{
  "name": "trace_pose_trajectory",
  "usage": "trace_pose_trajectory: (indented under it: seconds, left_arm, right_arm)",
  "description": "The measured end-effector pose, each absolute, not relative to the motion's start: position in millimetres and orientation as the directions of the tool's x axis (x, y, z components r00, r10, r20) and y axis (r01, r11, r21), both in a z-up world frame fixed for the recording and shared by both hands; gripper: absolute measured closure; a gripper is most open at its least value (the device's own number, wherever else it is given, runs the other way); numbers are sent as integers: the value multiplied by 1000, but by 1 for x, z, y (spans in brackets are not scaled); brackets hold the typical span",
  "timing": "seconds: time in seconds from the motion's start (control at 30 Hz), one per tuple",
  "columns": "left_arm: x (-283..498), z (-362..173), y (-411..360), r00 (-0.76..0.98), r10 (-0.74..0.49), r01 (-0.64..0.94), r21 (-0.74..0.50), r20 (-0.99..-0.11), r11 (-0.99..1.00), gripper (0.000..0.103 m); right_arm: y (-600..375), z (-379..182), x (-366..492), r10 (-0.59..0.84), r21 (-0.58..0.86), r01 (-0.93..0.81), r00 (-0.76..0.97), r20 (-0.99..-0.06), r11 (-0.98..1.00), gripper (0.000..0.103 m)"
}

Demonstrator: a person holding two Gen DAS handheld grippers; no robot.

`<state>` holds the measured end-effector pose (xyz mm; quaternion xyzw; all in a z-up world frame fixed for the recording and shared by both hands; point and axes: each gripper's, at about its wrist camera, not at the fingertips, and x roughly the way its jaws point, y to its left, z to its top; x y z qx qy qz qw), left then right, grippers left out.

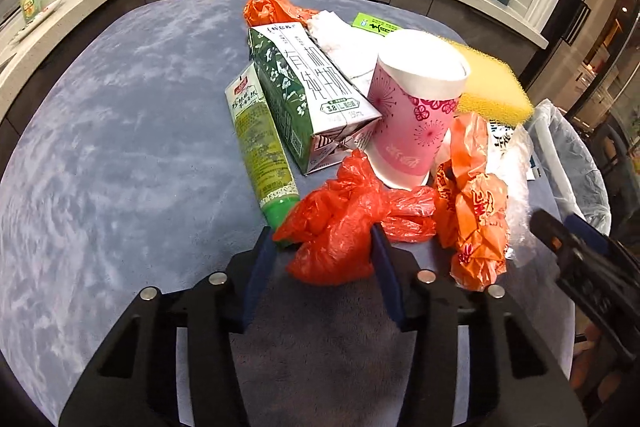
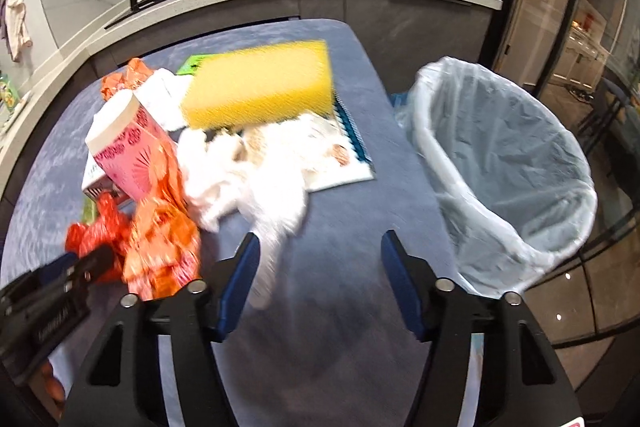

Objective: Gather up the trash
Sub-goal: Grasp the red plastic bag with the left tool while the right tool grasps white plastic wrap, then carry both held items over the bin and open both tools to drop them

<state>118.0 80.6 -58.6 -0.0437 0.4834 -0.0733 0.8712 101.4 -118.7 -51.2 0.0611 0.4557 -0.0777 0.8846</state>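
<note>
crinkly red bag (image 1: 340,227) betw l jaws, unpinched

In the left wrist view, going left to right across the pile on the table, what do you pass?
Green tube → green milk carton → pink paper cup → yellow sponge → lined trash bin at the table's right edge. The red and orange bags overlap the front, so I leave them out.

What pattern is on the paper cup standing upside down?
The upside-down paper cup is pink with darker pink flowers and starbursts and a white band, clearest in the left wrist view.
</note>
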Motion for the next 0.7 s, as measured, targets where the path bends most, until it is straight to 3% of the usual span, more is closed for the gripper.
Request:
trace_pose_trajectory:
  seconds: [0.1, 0.13, 0.17, 0.27, 0.33, 0.7]
  left_arm:
    - [114, -54, 80, 523, -185, 104, -153, -832, 983, 67]
    - [112, -51, 79, 525, -192, 114, -155, -829, 981, 73]
    - [111, -50, 79, 523, -193, 120, -153, -830, 981, 73]
    - [107, -50, 79, 518, -192, 123, -149, -834, 981, 74]
    - [104, -48, 82, 513, -197, 120, -157, -836, 980, 75]
    - [69, -24, 85, 524, -197, 133, -149, -829, 980, 76]
  right_arm:
    - [-112, -54, 110, -35, 72, 164, 572, -820, 984, 47]
    - [-109, -56, 112, -26, 77, 155, 573, -819, 985, 50]
    - [-107, -57, 113, -24, 75, 150, 572, -820, 986, 55]
    - [-104, -65, 115, -3, 89, 142, 549, -836, 986, 84]
    - [-105, -67, 111, 13, 104, 137, 540, -841, 985, 94]
    - [-124, -26, 59, 24, 127, 127, 608, -793, 984, 99]
